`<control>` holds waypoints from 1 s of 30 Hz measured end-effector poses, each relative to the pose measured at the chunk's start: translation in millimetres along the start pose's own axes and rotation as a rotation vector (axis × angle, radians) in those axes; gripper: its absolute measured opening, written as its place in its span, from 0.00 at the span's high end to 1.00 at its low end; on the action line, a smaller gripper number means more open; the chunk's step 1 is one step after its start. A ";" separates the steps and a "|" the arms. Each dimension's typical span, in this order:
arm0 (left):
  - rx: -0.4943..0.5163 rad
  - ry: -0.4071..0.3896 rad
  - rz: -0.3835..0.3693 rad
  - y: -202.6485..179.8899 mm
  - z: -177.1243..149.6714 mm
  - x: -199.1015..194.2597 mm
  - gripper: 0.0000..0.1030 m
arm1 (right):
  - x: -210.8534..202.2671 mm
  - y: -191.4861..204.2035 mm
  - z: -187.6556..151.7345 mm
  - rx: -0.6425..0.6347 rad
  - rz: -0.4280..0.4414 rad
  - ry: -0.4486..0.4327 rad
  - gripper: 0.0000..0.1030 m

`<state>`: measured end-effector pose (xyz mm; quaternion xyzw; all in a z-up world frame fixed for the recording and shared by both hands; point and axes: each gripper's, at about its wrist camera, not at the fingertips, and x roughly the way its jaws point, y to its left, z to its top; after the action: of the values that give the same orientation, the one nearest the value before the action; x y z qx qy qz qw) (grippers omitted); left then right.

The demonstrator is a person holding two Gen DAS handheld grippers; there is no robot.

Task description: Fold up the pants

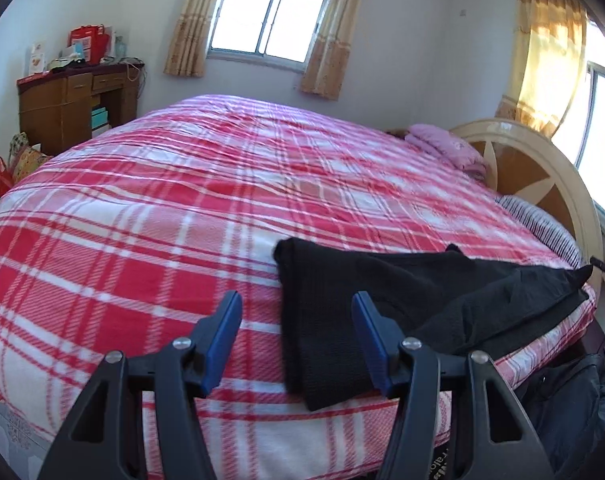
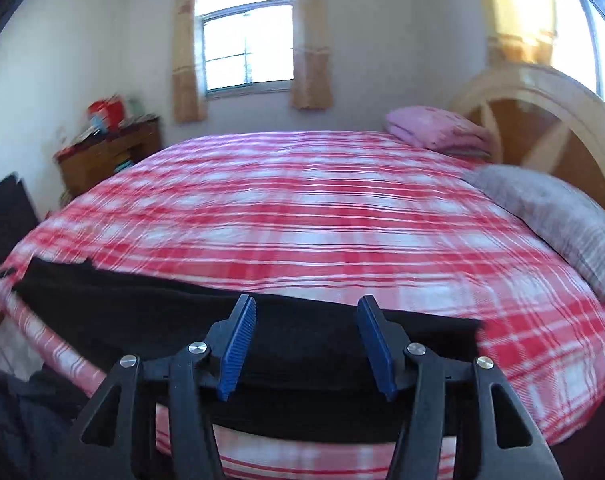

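No legible text, label, brand or number in either view. White lettering fragment on dark strip (image 1: 441, 469) at bottom edge of left wrist view, cut off, unreadable. Print on red bags (image 1: 89, 42) atop wooden counter (image 1: 76, 100) too small to read.

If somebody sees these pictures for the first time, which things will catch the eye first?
First comes the red and white plaid bedspread, which fills the middle of both views. On its near edge lie the black pants, stretched along that edge. In front, both grippers, left and right, hang with blue pads open and hold nothing.
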<state>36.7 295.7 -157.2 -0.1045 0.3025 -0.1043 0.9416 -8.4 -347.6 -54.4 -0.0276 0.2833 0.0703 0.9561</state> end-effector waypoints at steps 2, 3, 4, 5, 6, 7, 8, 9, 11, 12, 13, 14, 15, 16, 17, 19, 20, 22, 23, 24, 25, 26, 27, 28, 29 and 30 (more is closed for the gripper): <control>0.020 0.022 0.001 -9.6 1.9 8.9 0.42 | 17.3 38.8 0.9 -0.083 0.063 0.034 0.47; 0.025 0.032 -0.001 -11.9 3.9 12.1 0.42 | 28.0 61.7 -0.1 -0.140 0.088 0.058 0.47; 0.029 0.042 -0.007 -14.9 7.1 16.8 0.42 | 37.9 80.8 -2.0 -0.195 0.104 0.078 0.47; 0.029 0.047 -0.011 -16.3 9.0 18.9 0.42 | 45.4 96.7 -4.5 -0.241 0.118 0.092 0.47; 0.030 0.048 -0.012 -18.1 12.0 20.9 0.42 | 55.0 117.1 -8.2 -0.296 0.141 0.107 0.47; 0.031 0.050 -0.011 -19.9 13.9 22.4 0.42 | 60.2 127.5 -11.4 -0.325 0.155 0.115 0.47; 0.032 0.051 -0.014 -21.3 17.5 24.8 0.42 | 68.6 143.9 -14.7 -0.362 0.180 0.127 0.47; 0.032 0.054 -0.019 -21.9 20.2 26.9 0.42 | 74.3 154.2 -16.8 -0.383 0.199 0.138 0.47; 0.030 0.070 -0.017 -23.1 25.4 33.7 0.42 | 87.1 177.3 -22.1 -0.427 0.237 0.155 0.47; 0.026 0.084 -0.012 -23.2 27.4 37.7 0.42 | 90.3 184.8 -26.5 -0.446 0.245 0.159 0.47; 0.019 0.097 0.003 -22.7 28.9 41.0 0.42 | 92.8 192.9 -29.2 -0.463 0.250 0.162 0.47; 0.003 0.105 0.022 -20.6 30.1 43.8 0.42 | 95.1 200.1 -31.0 -0.476 0.257 0.164 0.47; -0.009 0.102 0.027 -19.3 31.2 44.6 0.42 | 96.1 207.1 -33.4 -0.484 0.269 0.165 0.47; -0.021 0.100 0.041 -16.9 31.5 45.0 0.42 | 96.9 208.7 -33.3 -0.485 0.276 0.166 0.47; -0.026 0.104 0.058 -15.1 31.0 46.1 0.42 | 96.7 211.9 -34.9 -0.484 0.287 0.168 0.47; -0.038 0.109 0.066 -12.3 30.6 48.0 0.42 | 96.2 215.0 -35.8 -0.481 0.292 0.169 0.47; -0.048 0.118 0.047 -11.5 29.8 49.4 0.43 | 97.1 215.5 -36.9 -0.480 0.290 0.172 0.47; -0.047 0.135 0.040 -12.5 28.5 52.3 0.45 | 100.4 215.1 -36.3 -0.473 0.284 0.178 0.47; -0.039 0.141 0.052 -13.5 28.8 53.9 0.51 | 100.6 213.8 -35.7 -0.467 0.280 0.179 0.47; -0.040 0.147 0.064 -12.9 29.4 55.0 0.62 | 102.1 213.5 -34.4 -0.460 0.276 0.179 0.47; -0.049 0.155 0.078 -10.6 29.9 55.9 0.67 | 102.1 212.2 -33.2 -0.456 0.275 0.179 0.47; -0.059 0.156 0.080 -8.1 31.3 56.4 0.73 | 102.1 211.7 -32.5 -0.451 0.274 0.176 0.47; -0.070 0.156 0.076 -5.9 32.1 55.8 0.80 | 102.1 212.1 -32.1 -0.449 0.272 0.172 0.47; -0.075 0.156 0.072 -4.7 33.1 55.3 0.83 | 102.6 213.4 -32.2 -0.450 0.273 0.172 0.47; -0.072 0.156 0.075 -4.7 34.4 54.4 0.86 | 103.3 214.5 -32.6 -0.453 0.274 0.173 0.47; -0.071 0.159 0.079 -5.1 35.4 53.8 0.87 | 104.5 216.7 -33.5 -0.459 0.276 0.176 0.47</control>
<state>99.7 281.6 -157.1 -0.1174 0.3835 -0.0643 0.9138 27.8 -124.1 -142.3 -0.2106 0.3431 0.2596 0.8778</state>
